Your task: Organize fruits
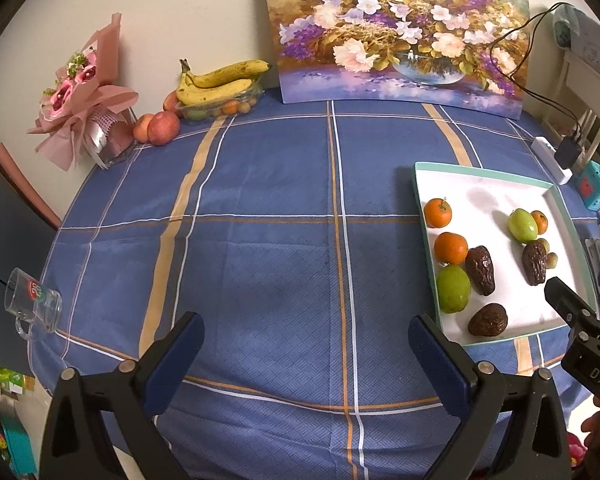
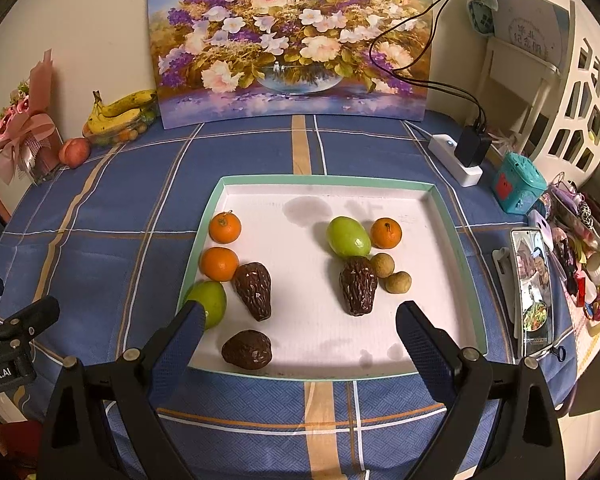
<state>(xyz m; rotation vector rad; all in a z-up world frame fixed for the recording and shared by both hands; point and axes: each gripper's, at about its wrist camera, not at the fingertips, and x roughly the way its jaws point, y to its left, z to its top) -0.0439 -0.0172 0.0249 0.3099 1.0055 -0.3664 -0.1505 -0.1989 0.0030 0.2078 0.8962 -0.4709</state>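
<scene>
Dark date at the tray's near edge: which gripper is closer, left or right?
Right. The right gripper hangs open over the tray, the dark date lying between its fingers, nearer the left one. The left gripper hangs open over bare tablecloth, left of the tray.

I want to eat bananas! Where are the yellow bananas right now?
The yellow bananas sit on a clear container of small fruit at the table's far left, by the wall, between the pink wrapped bouquet and the flower painting, beside a red apple.

right gripper [image 2: 298, 330] agape, empty | over tray [image 2: 440, 196] | fruits scattered inside
</scene>
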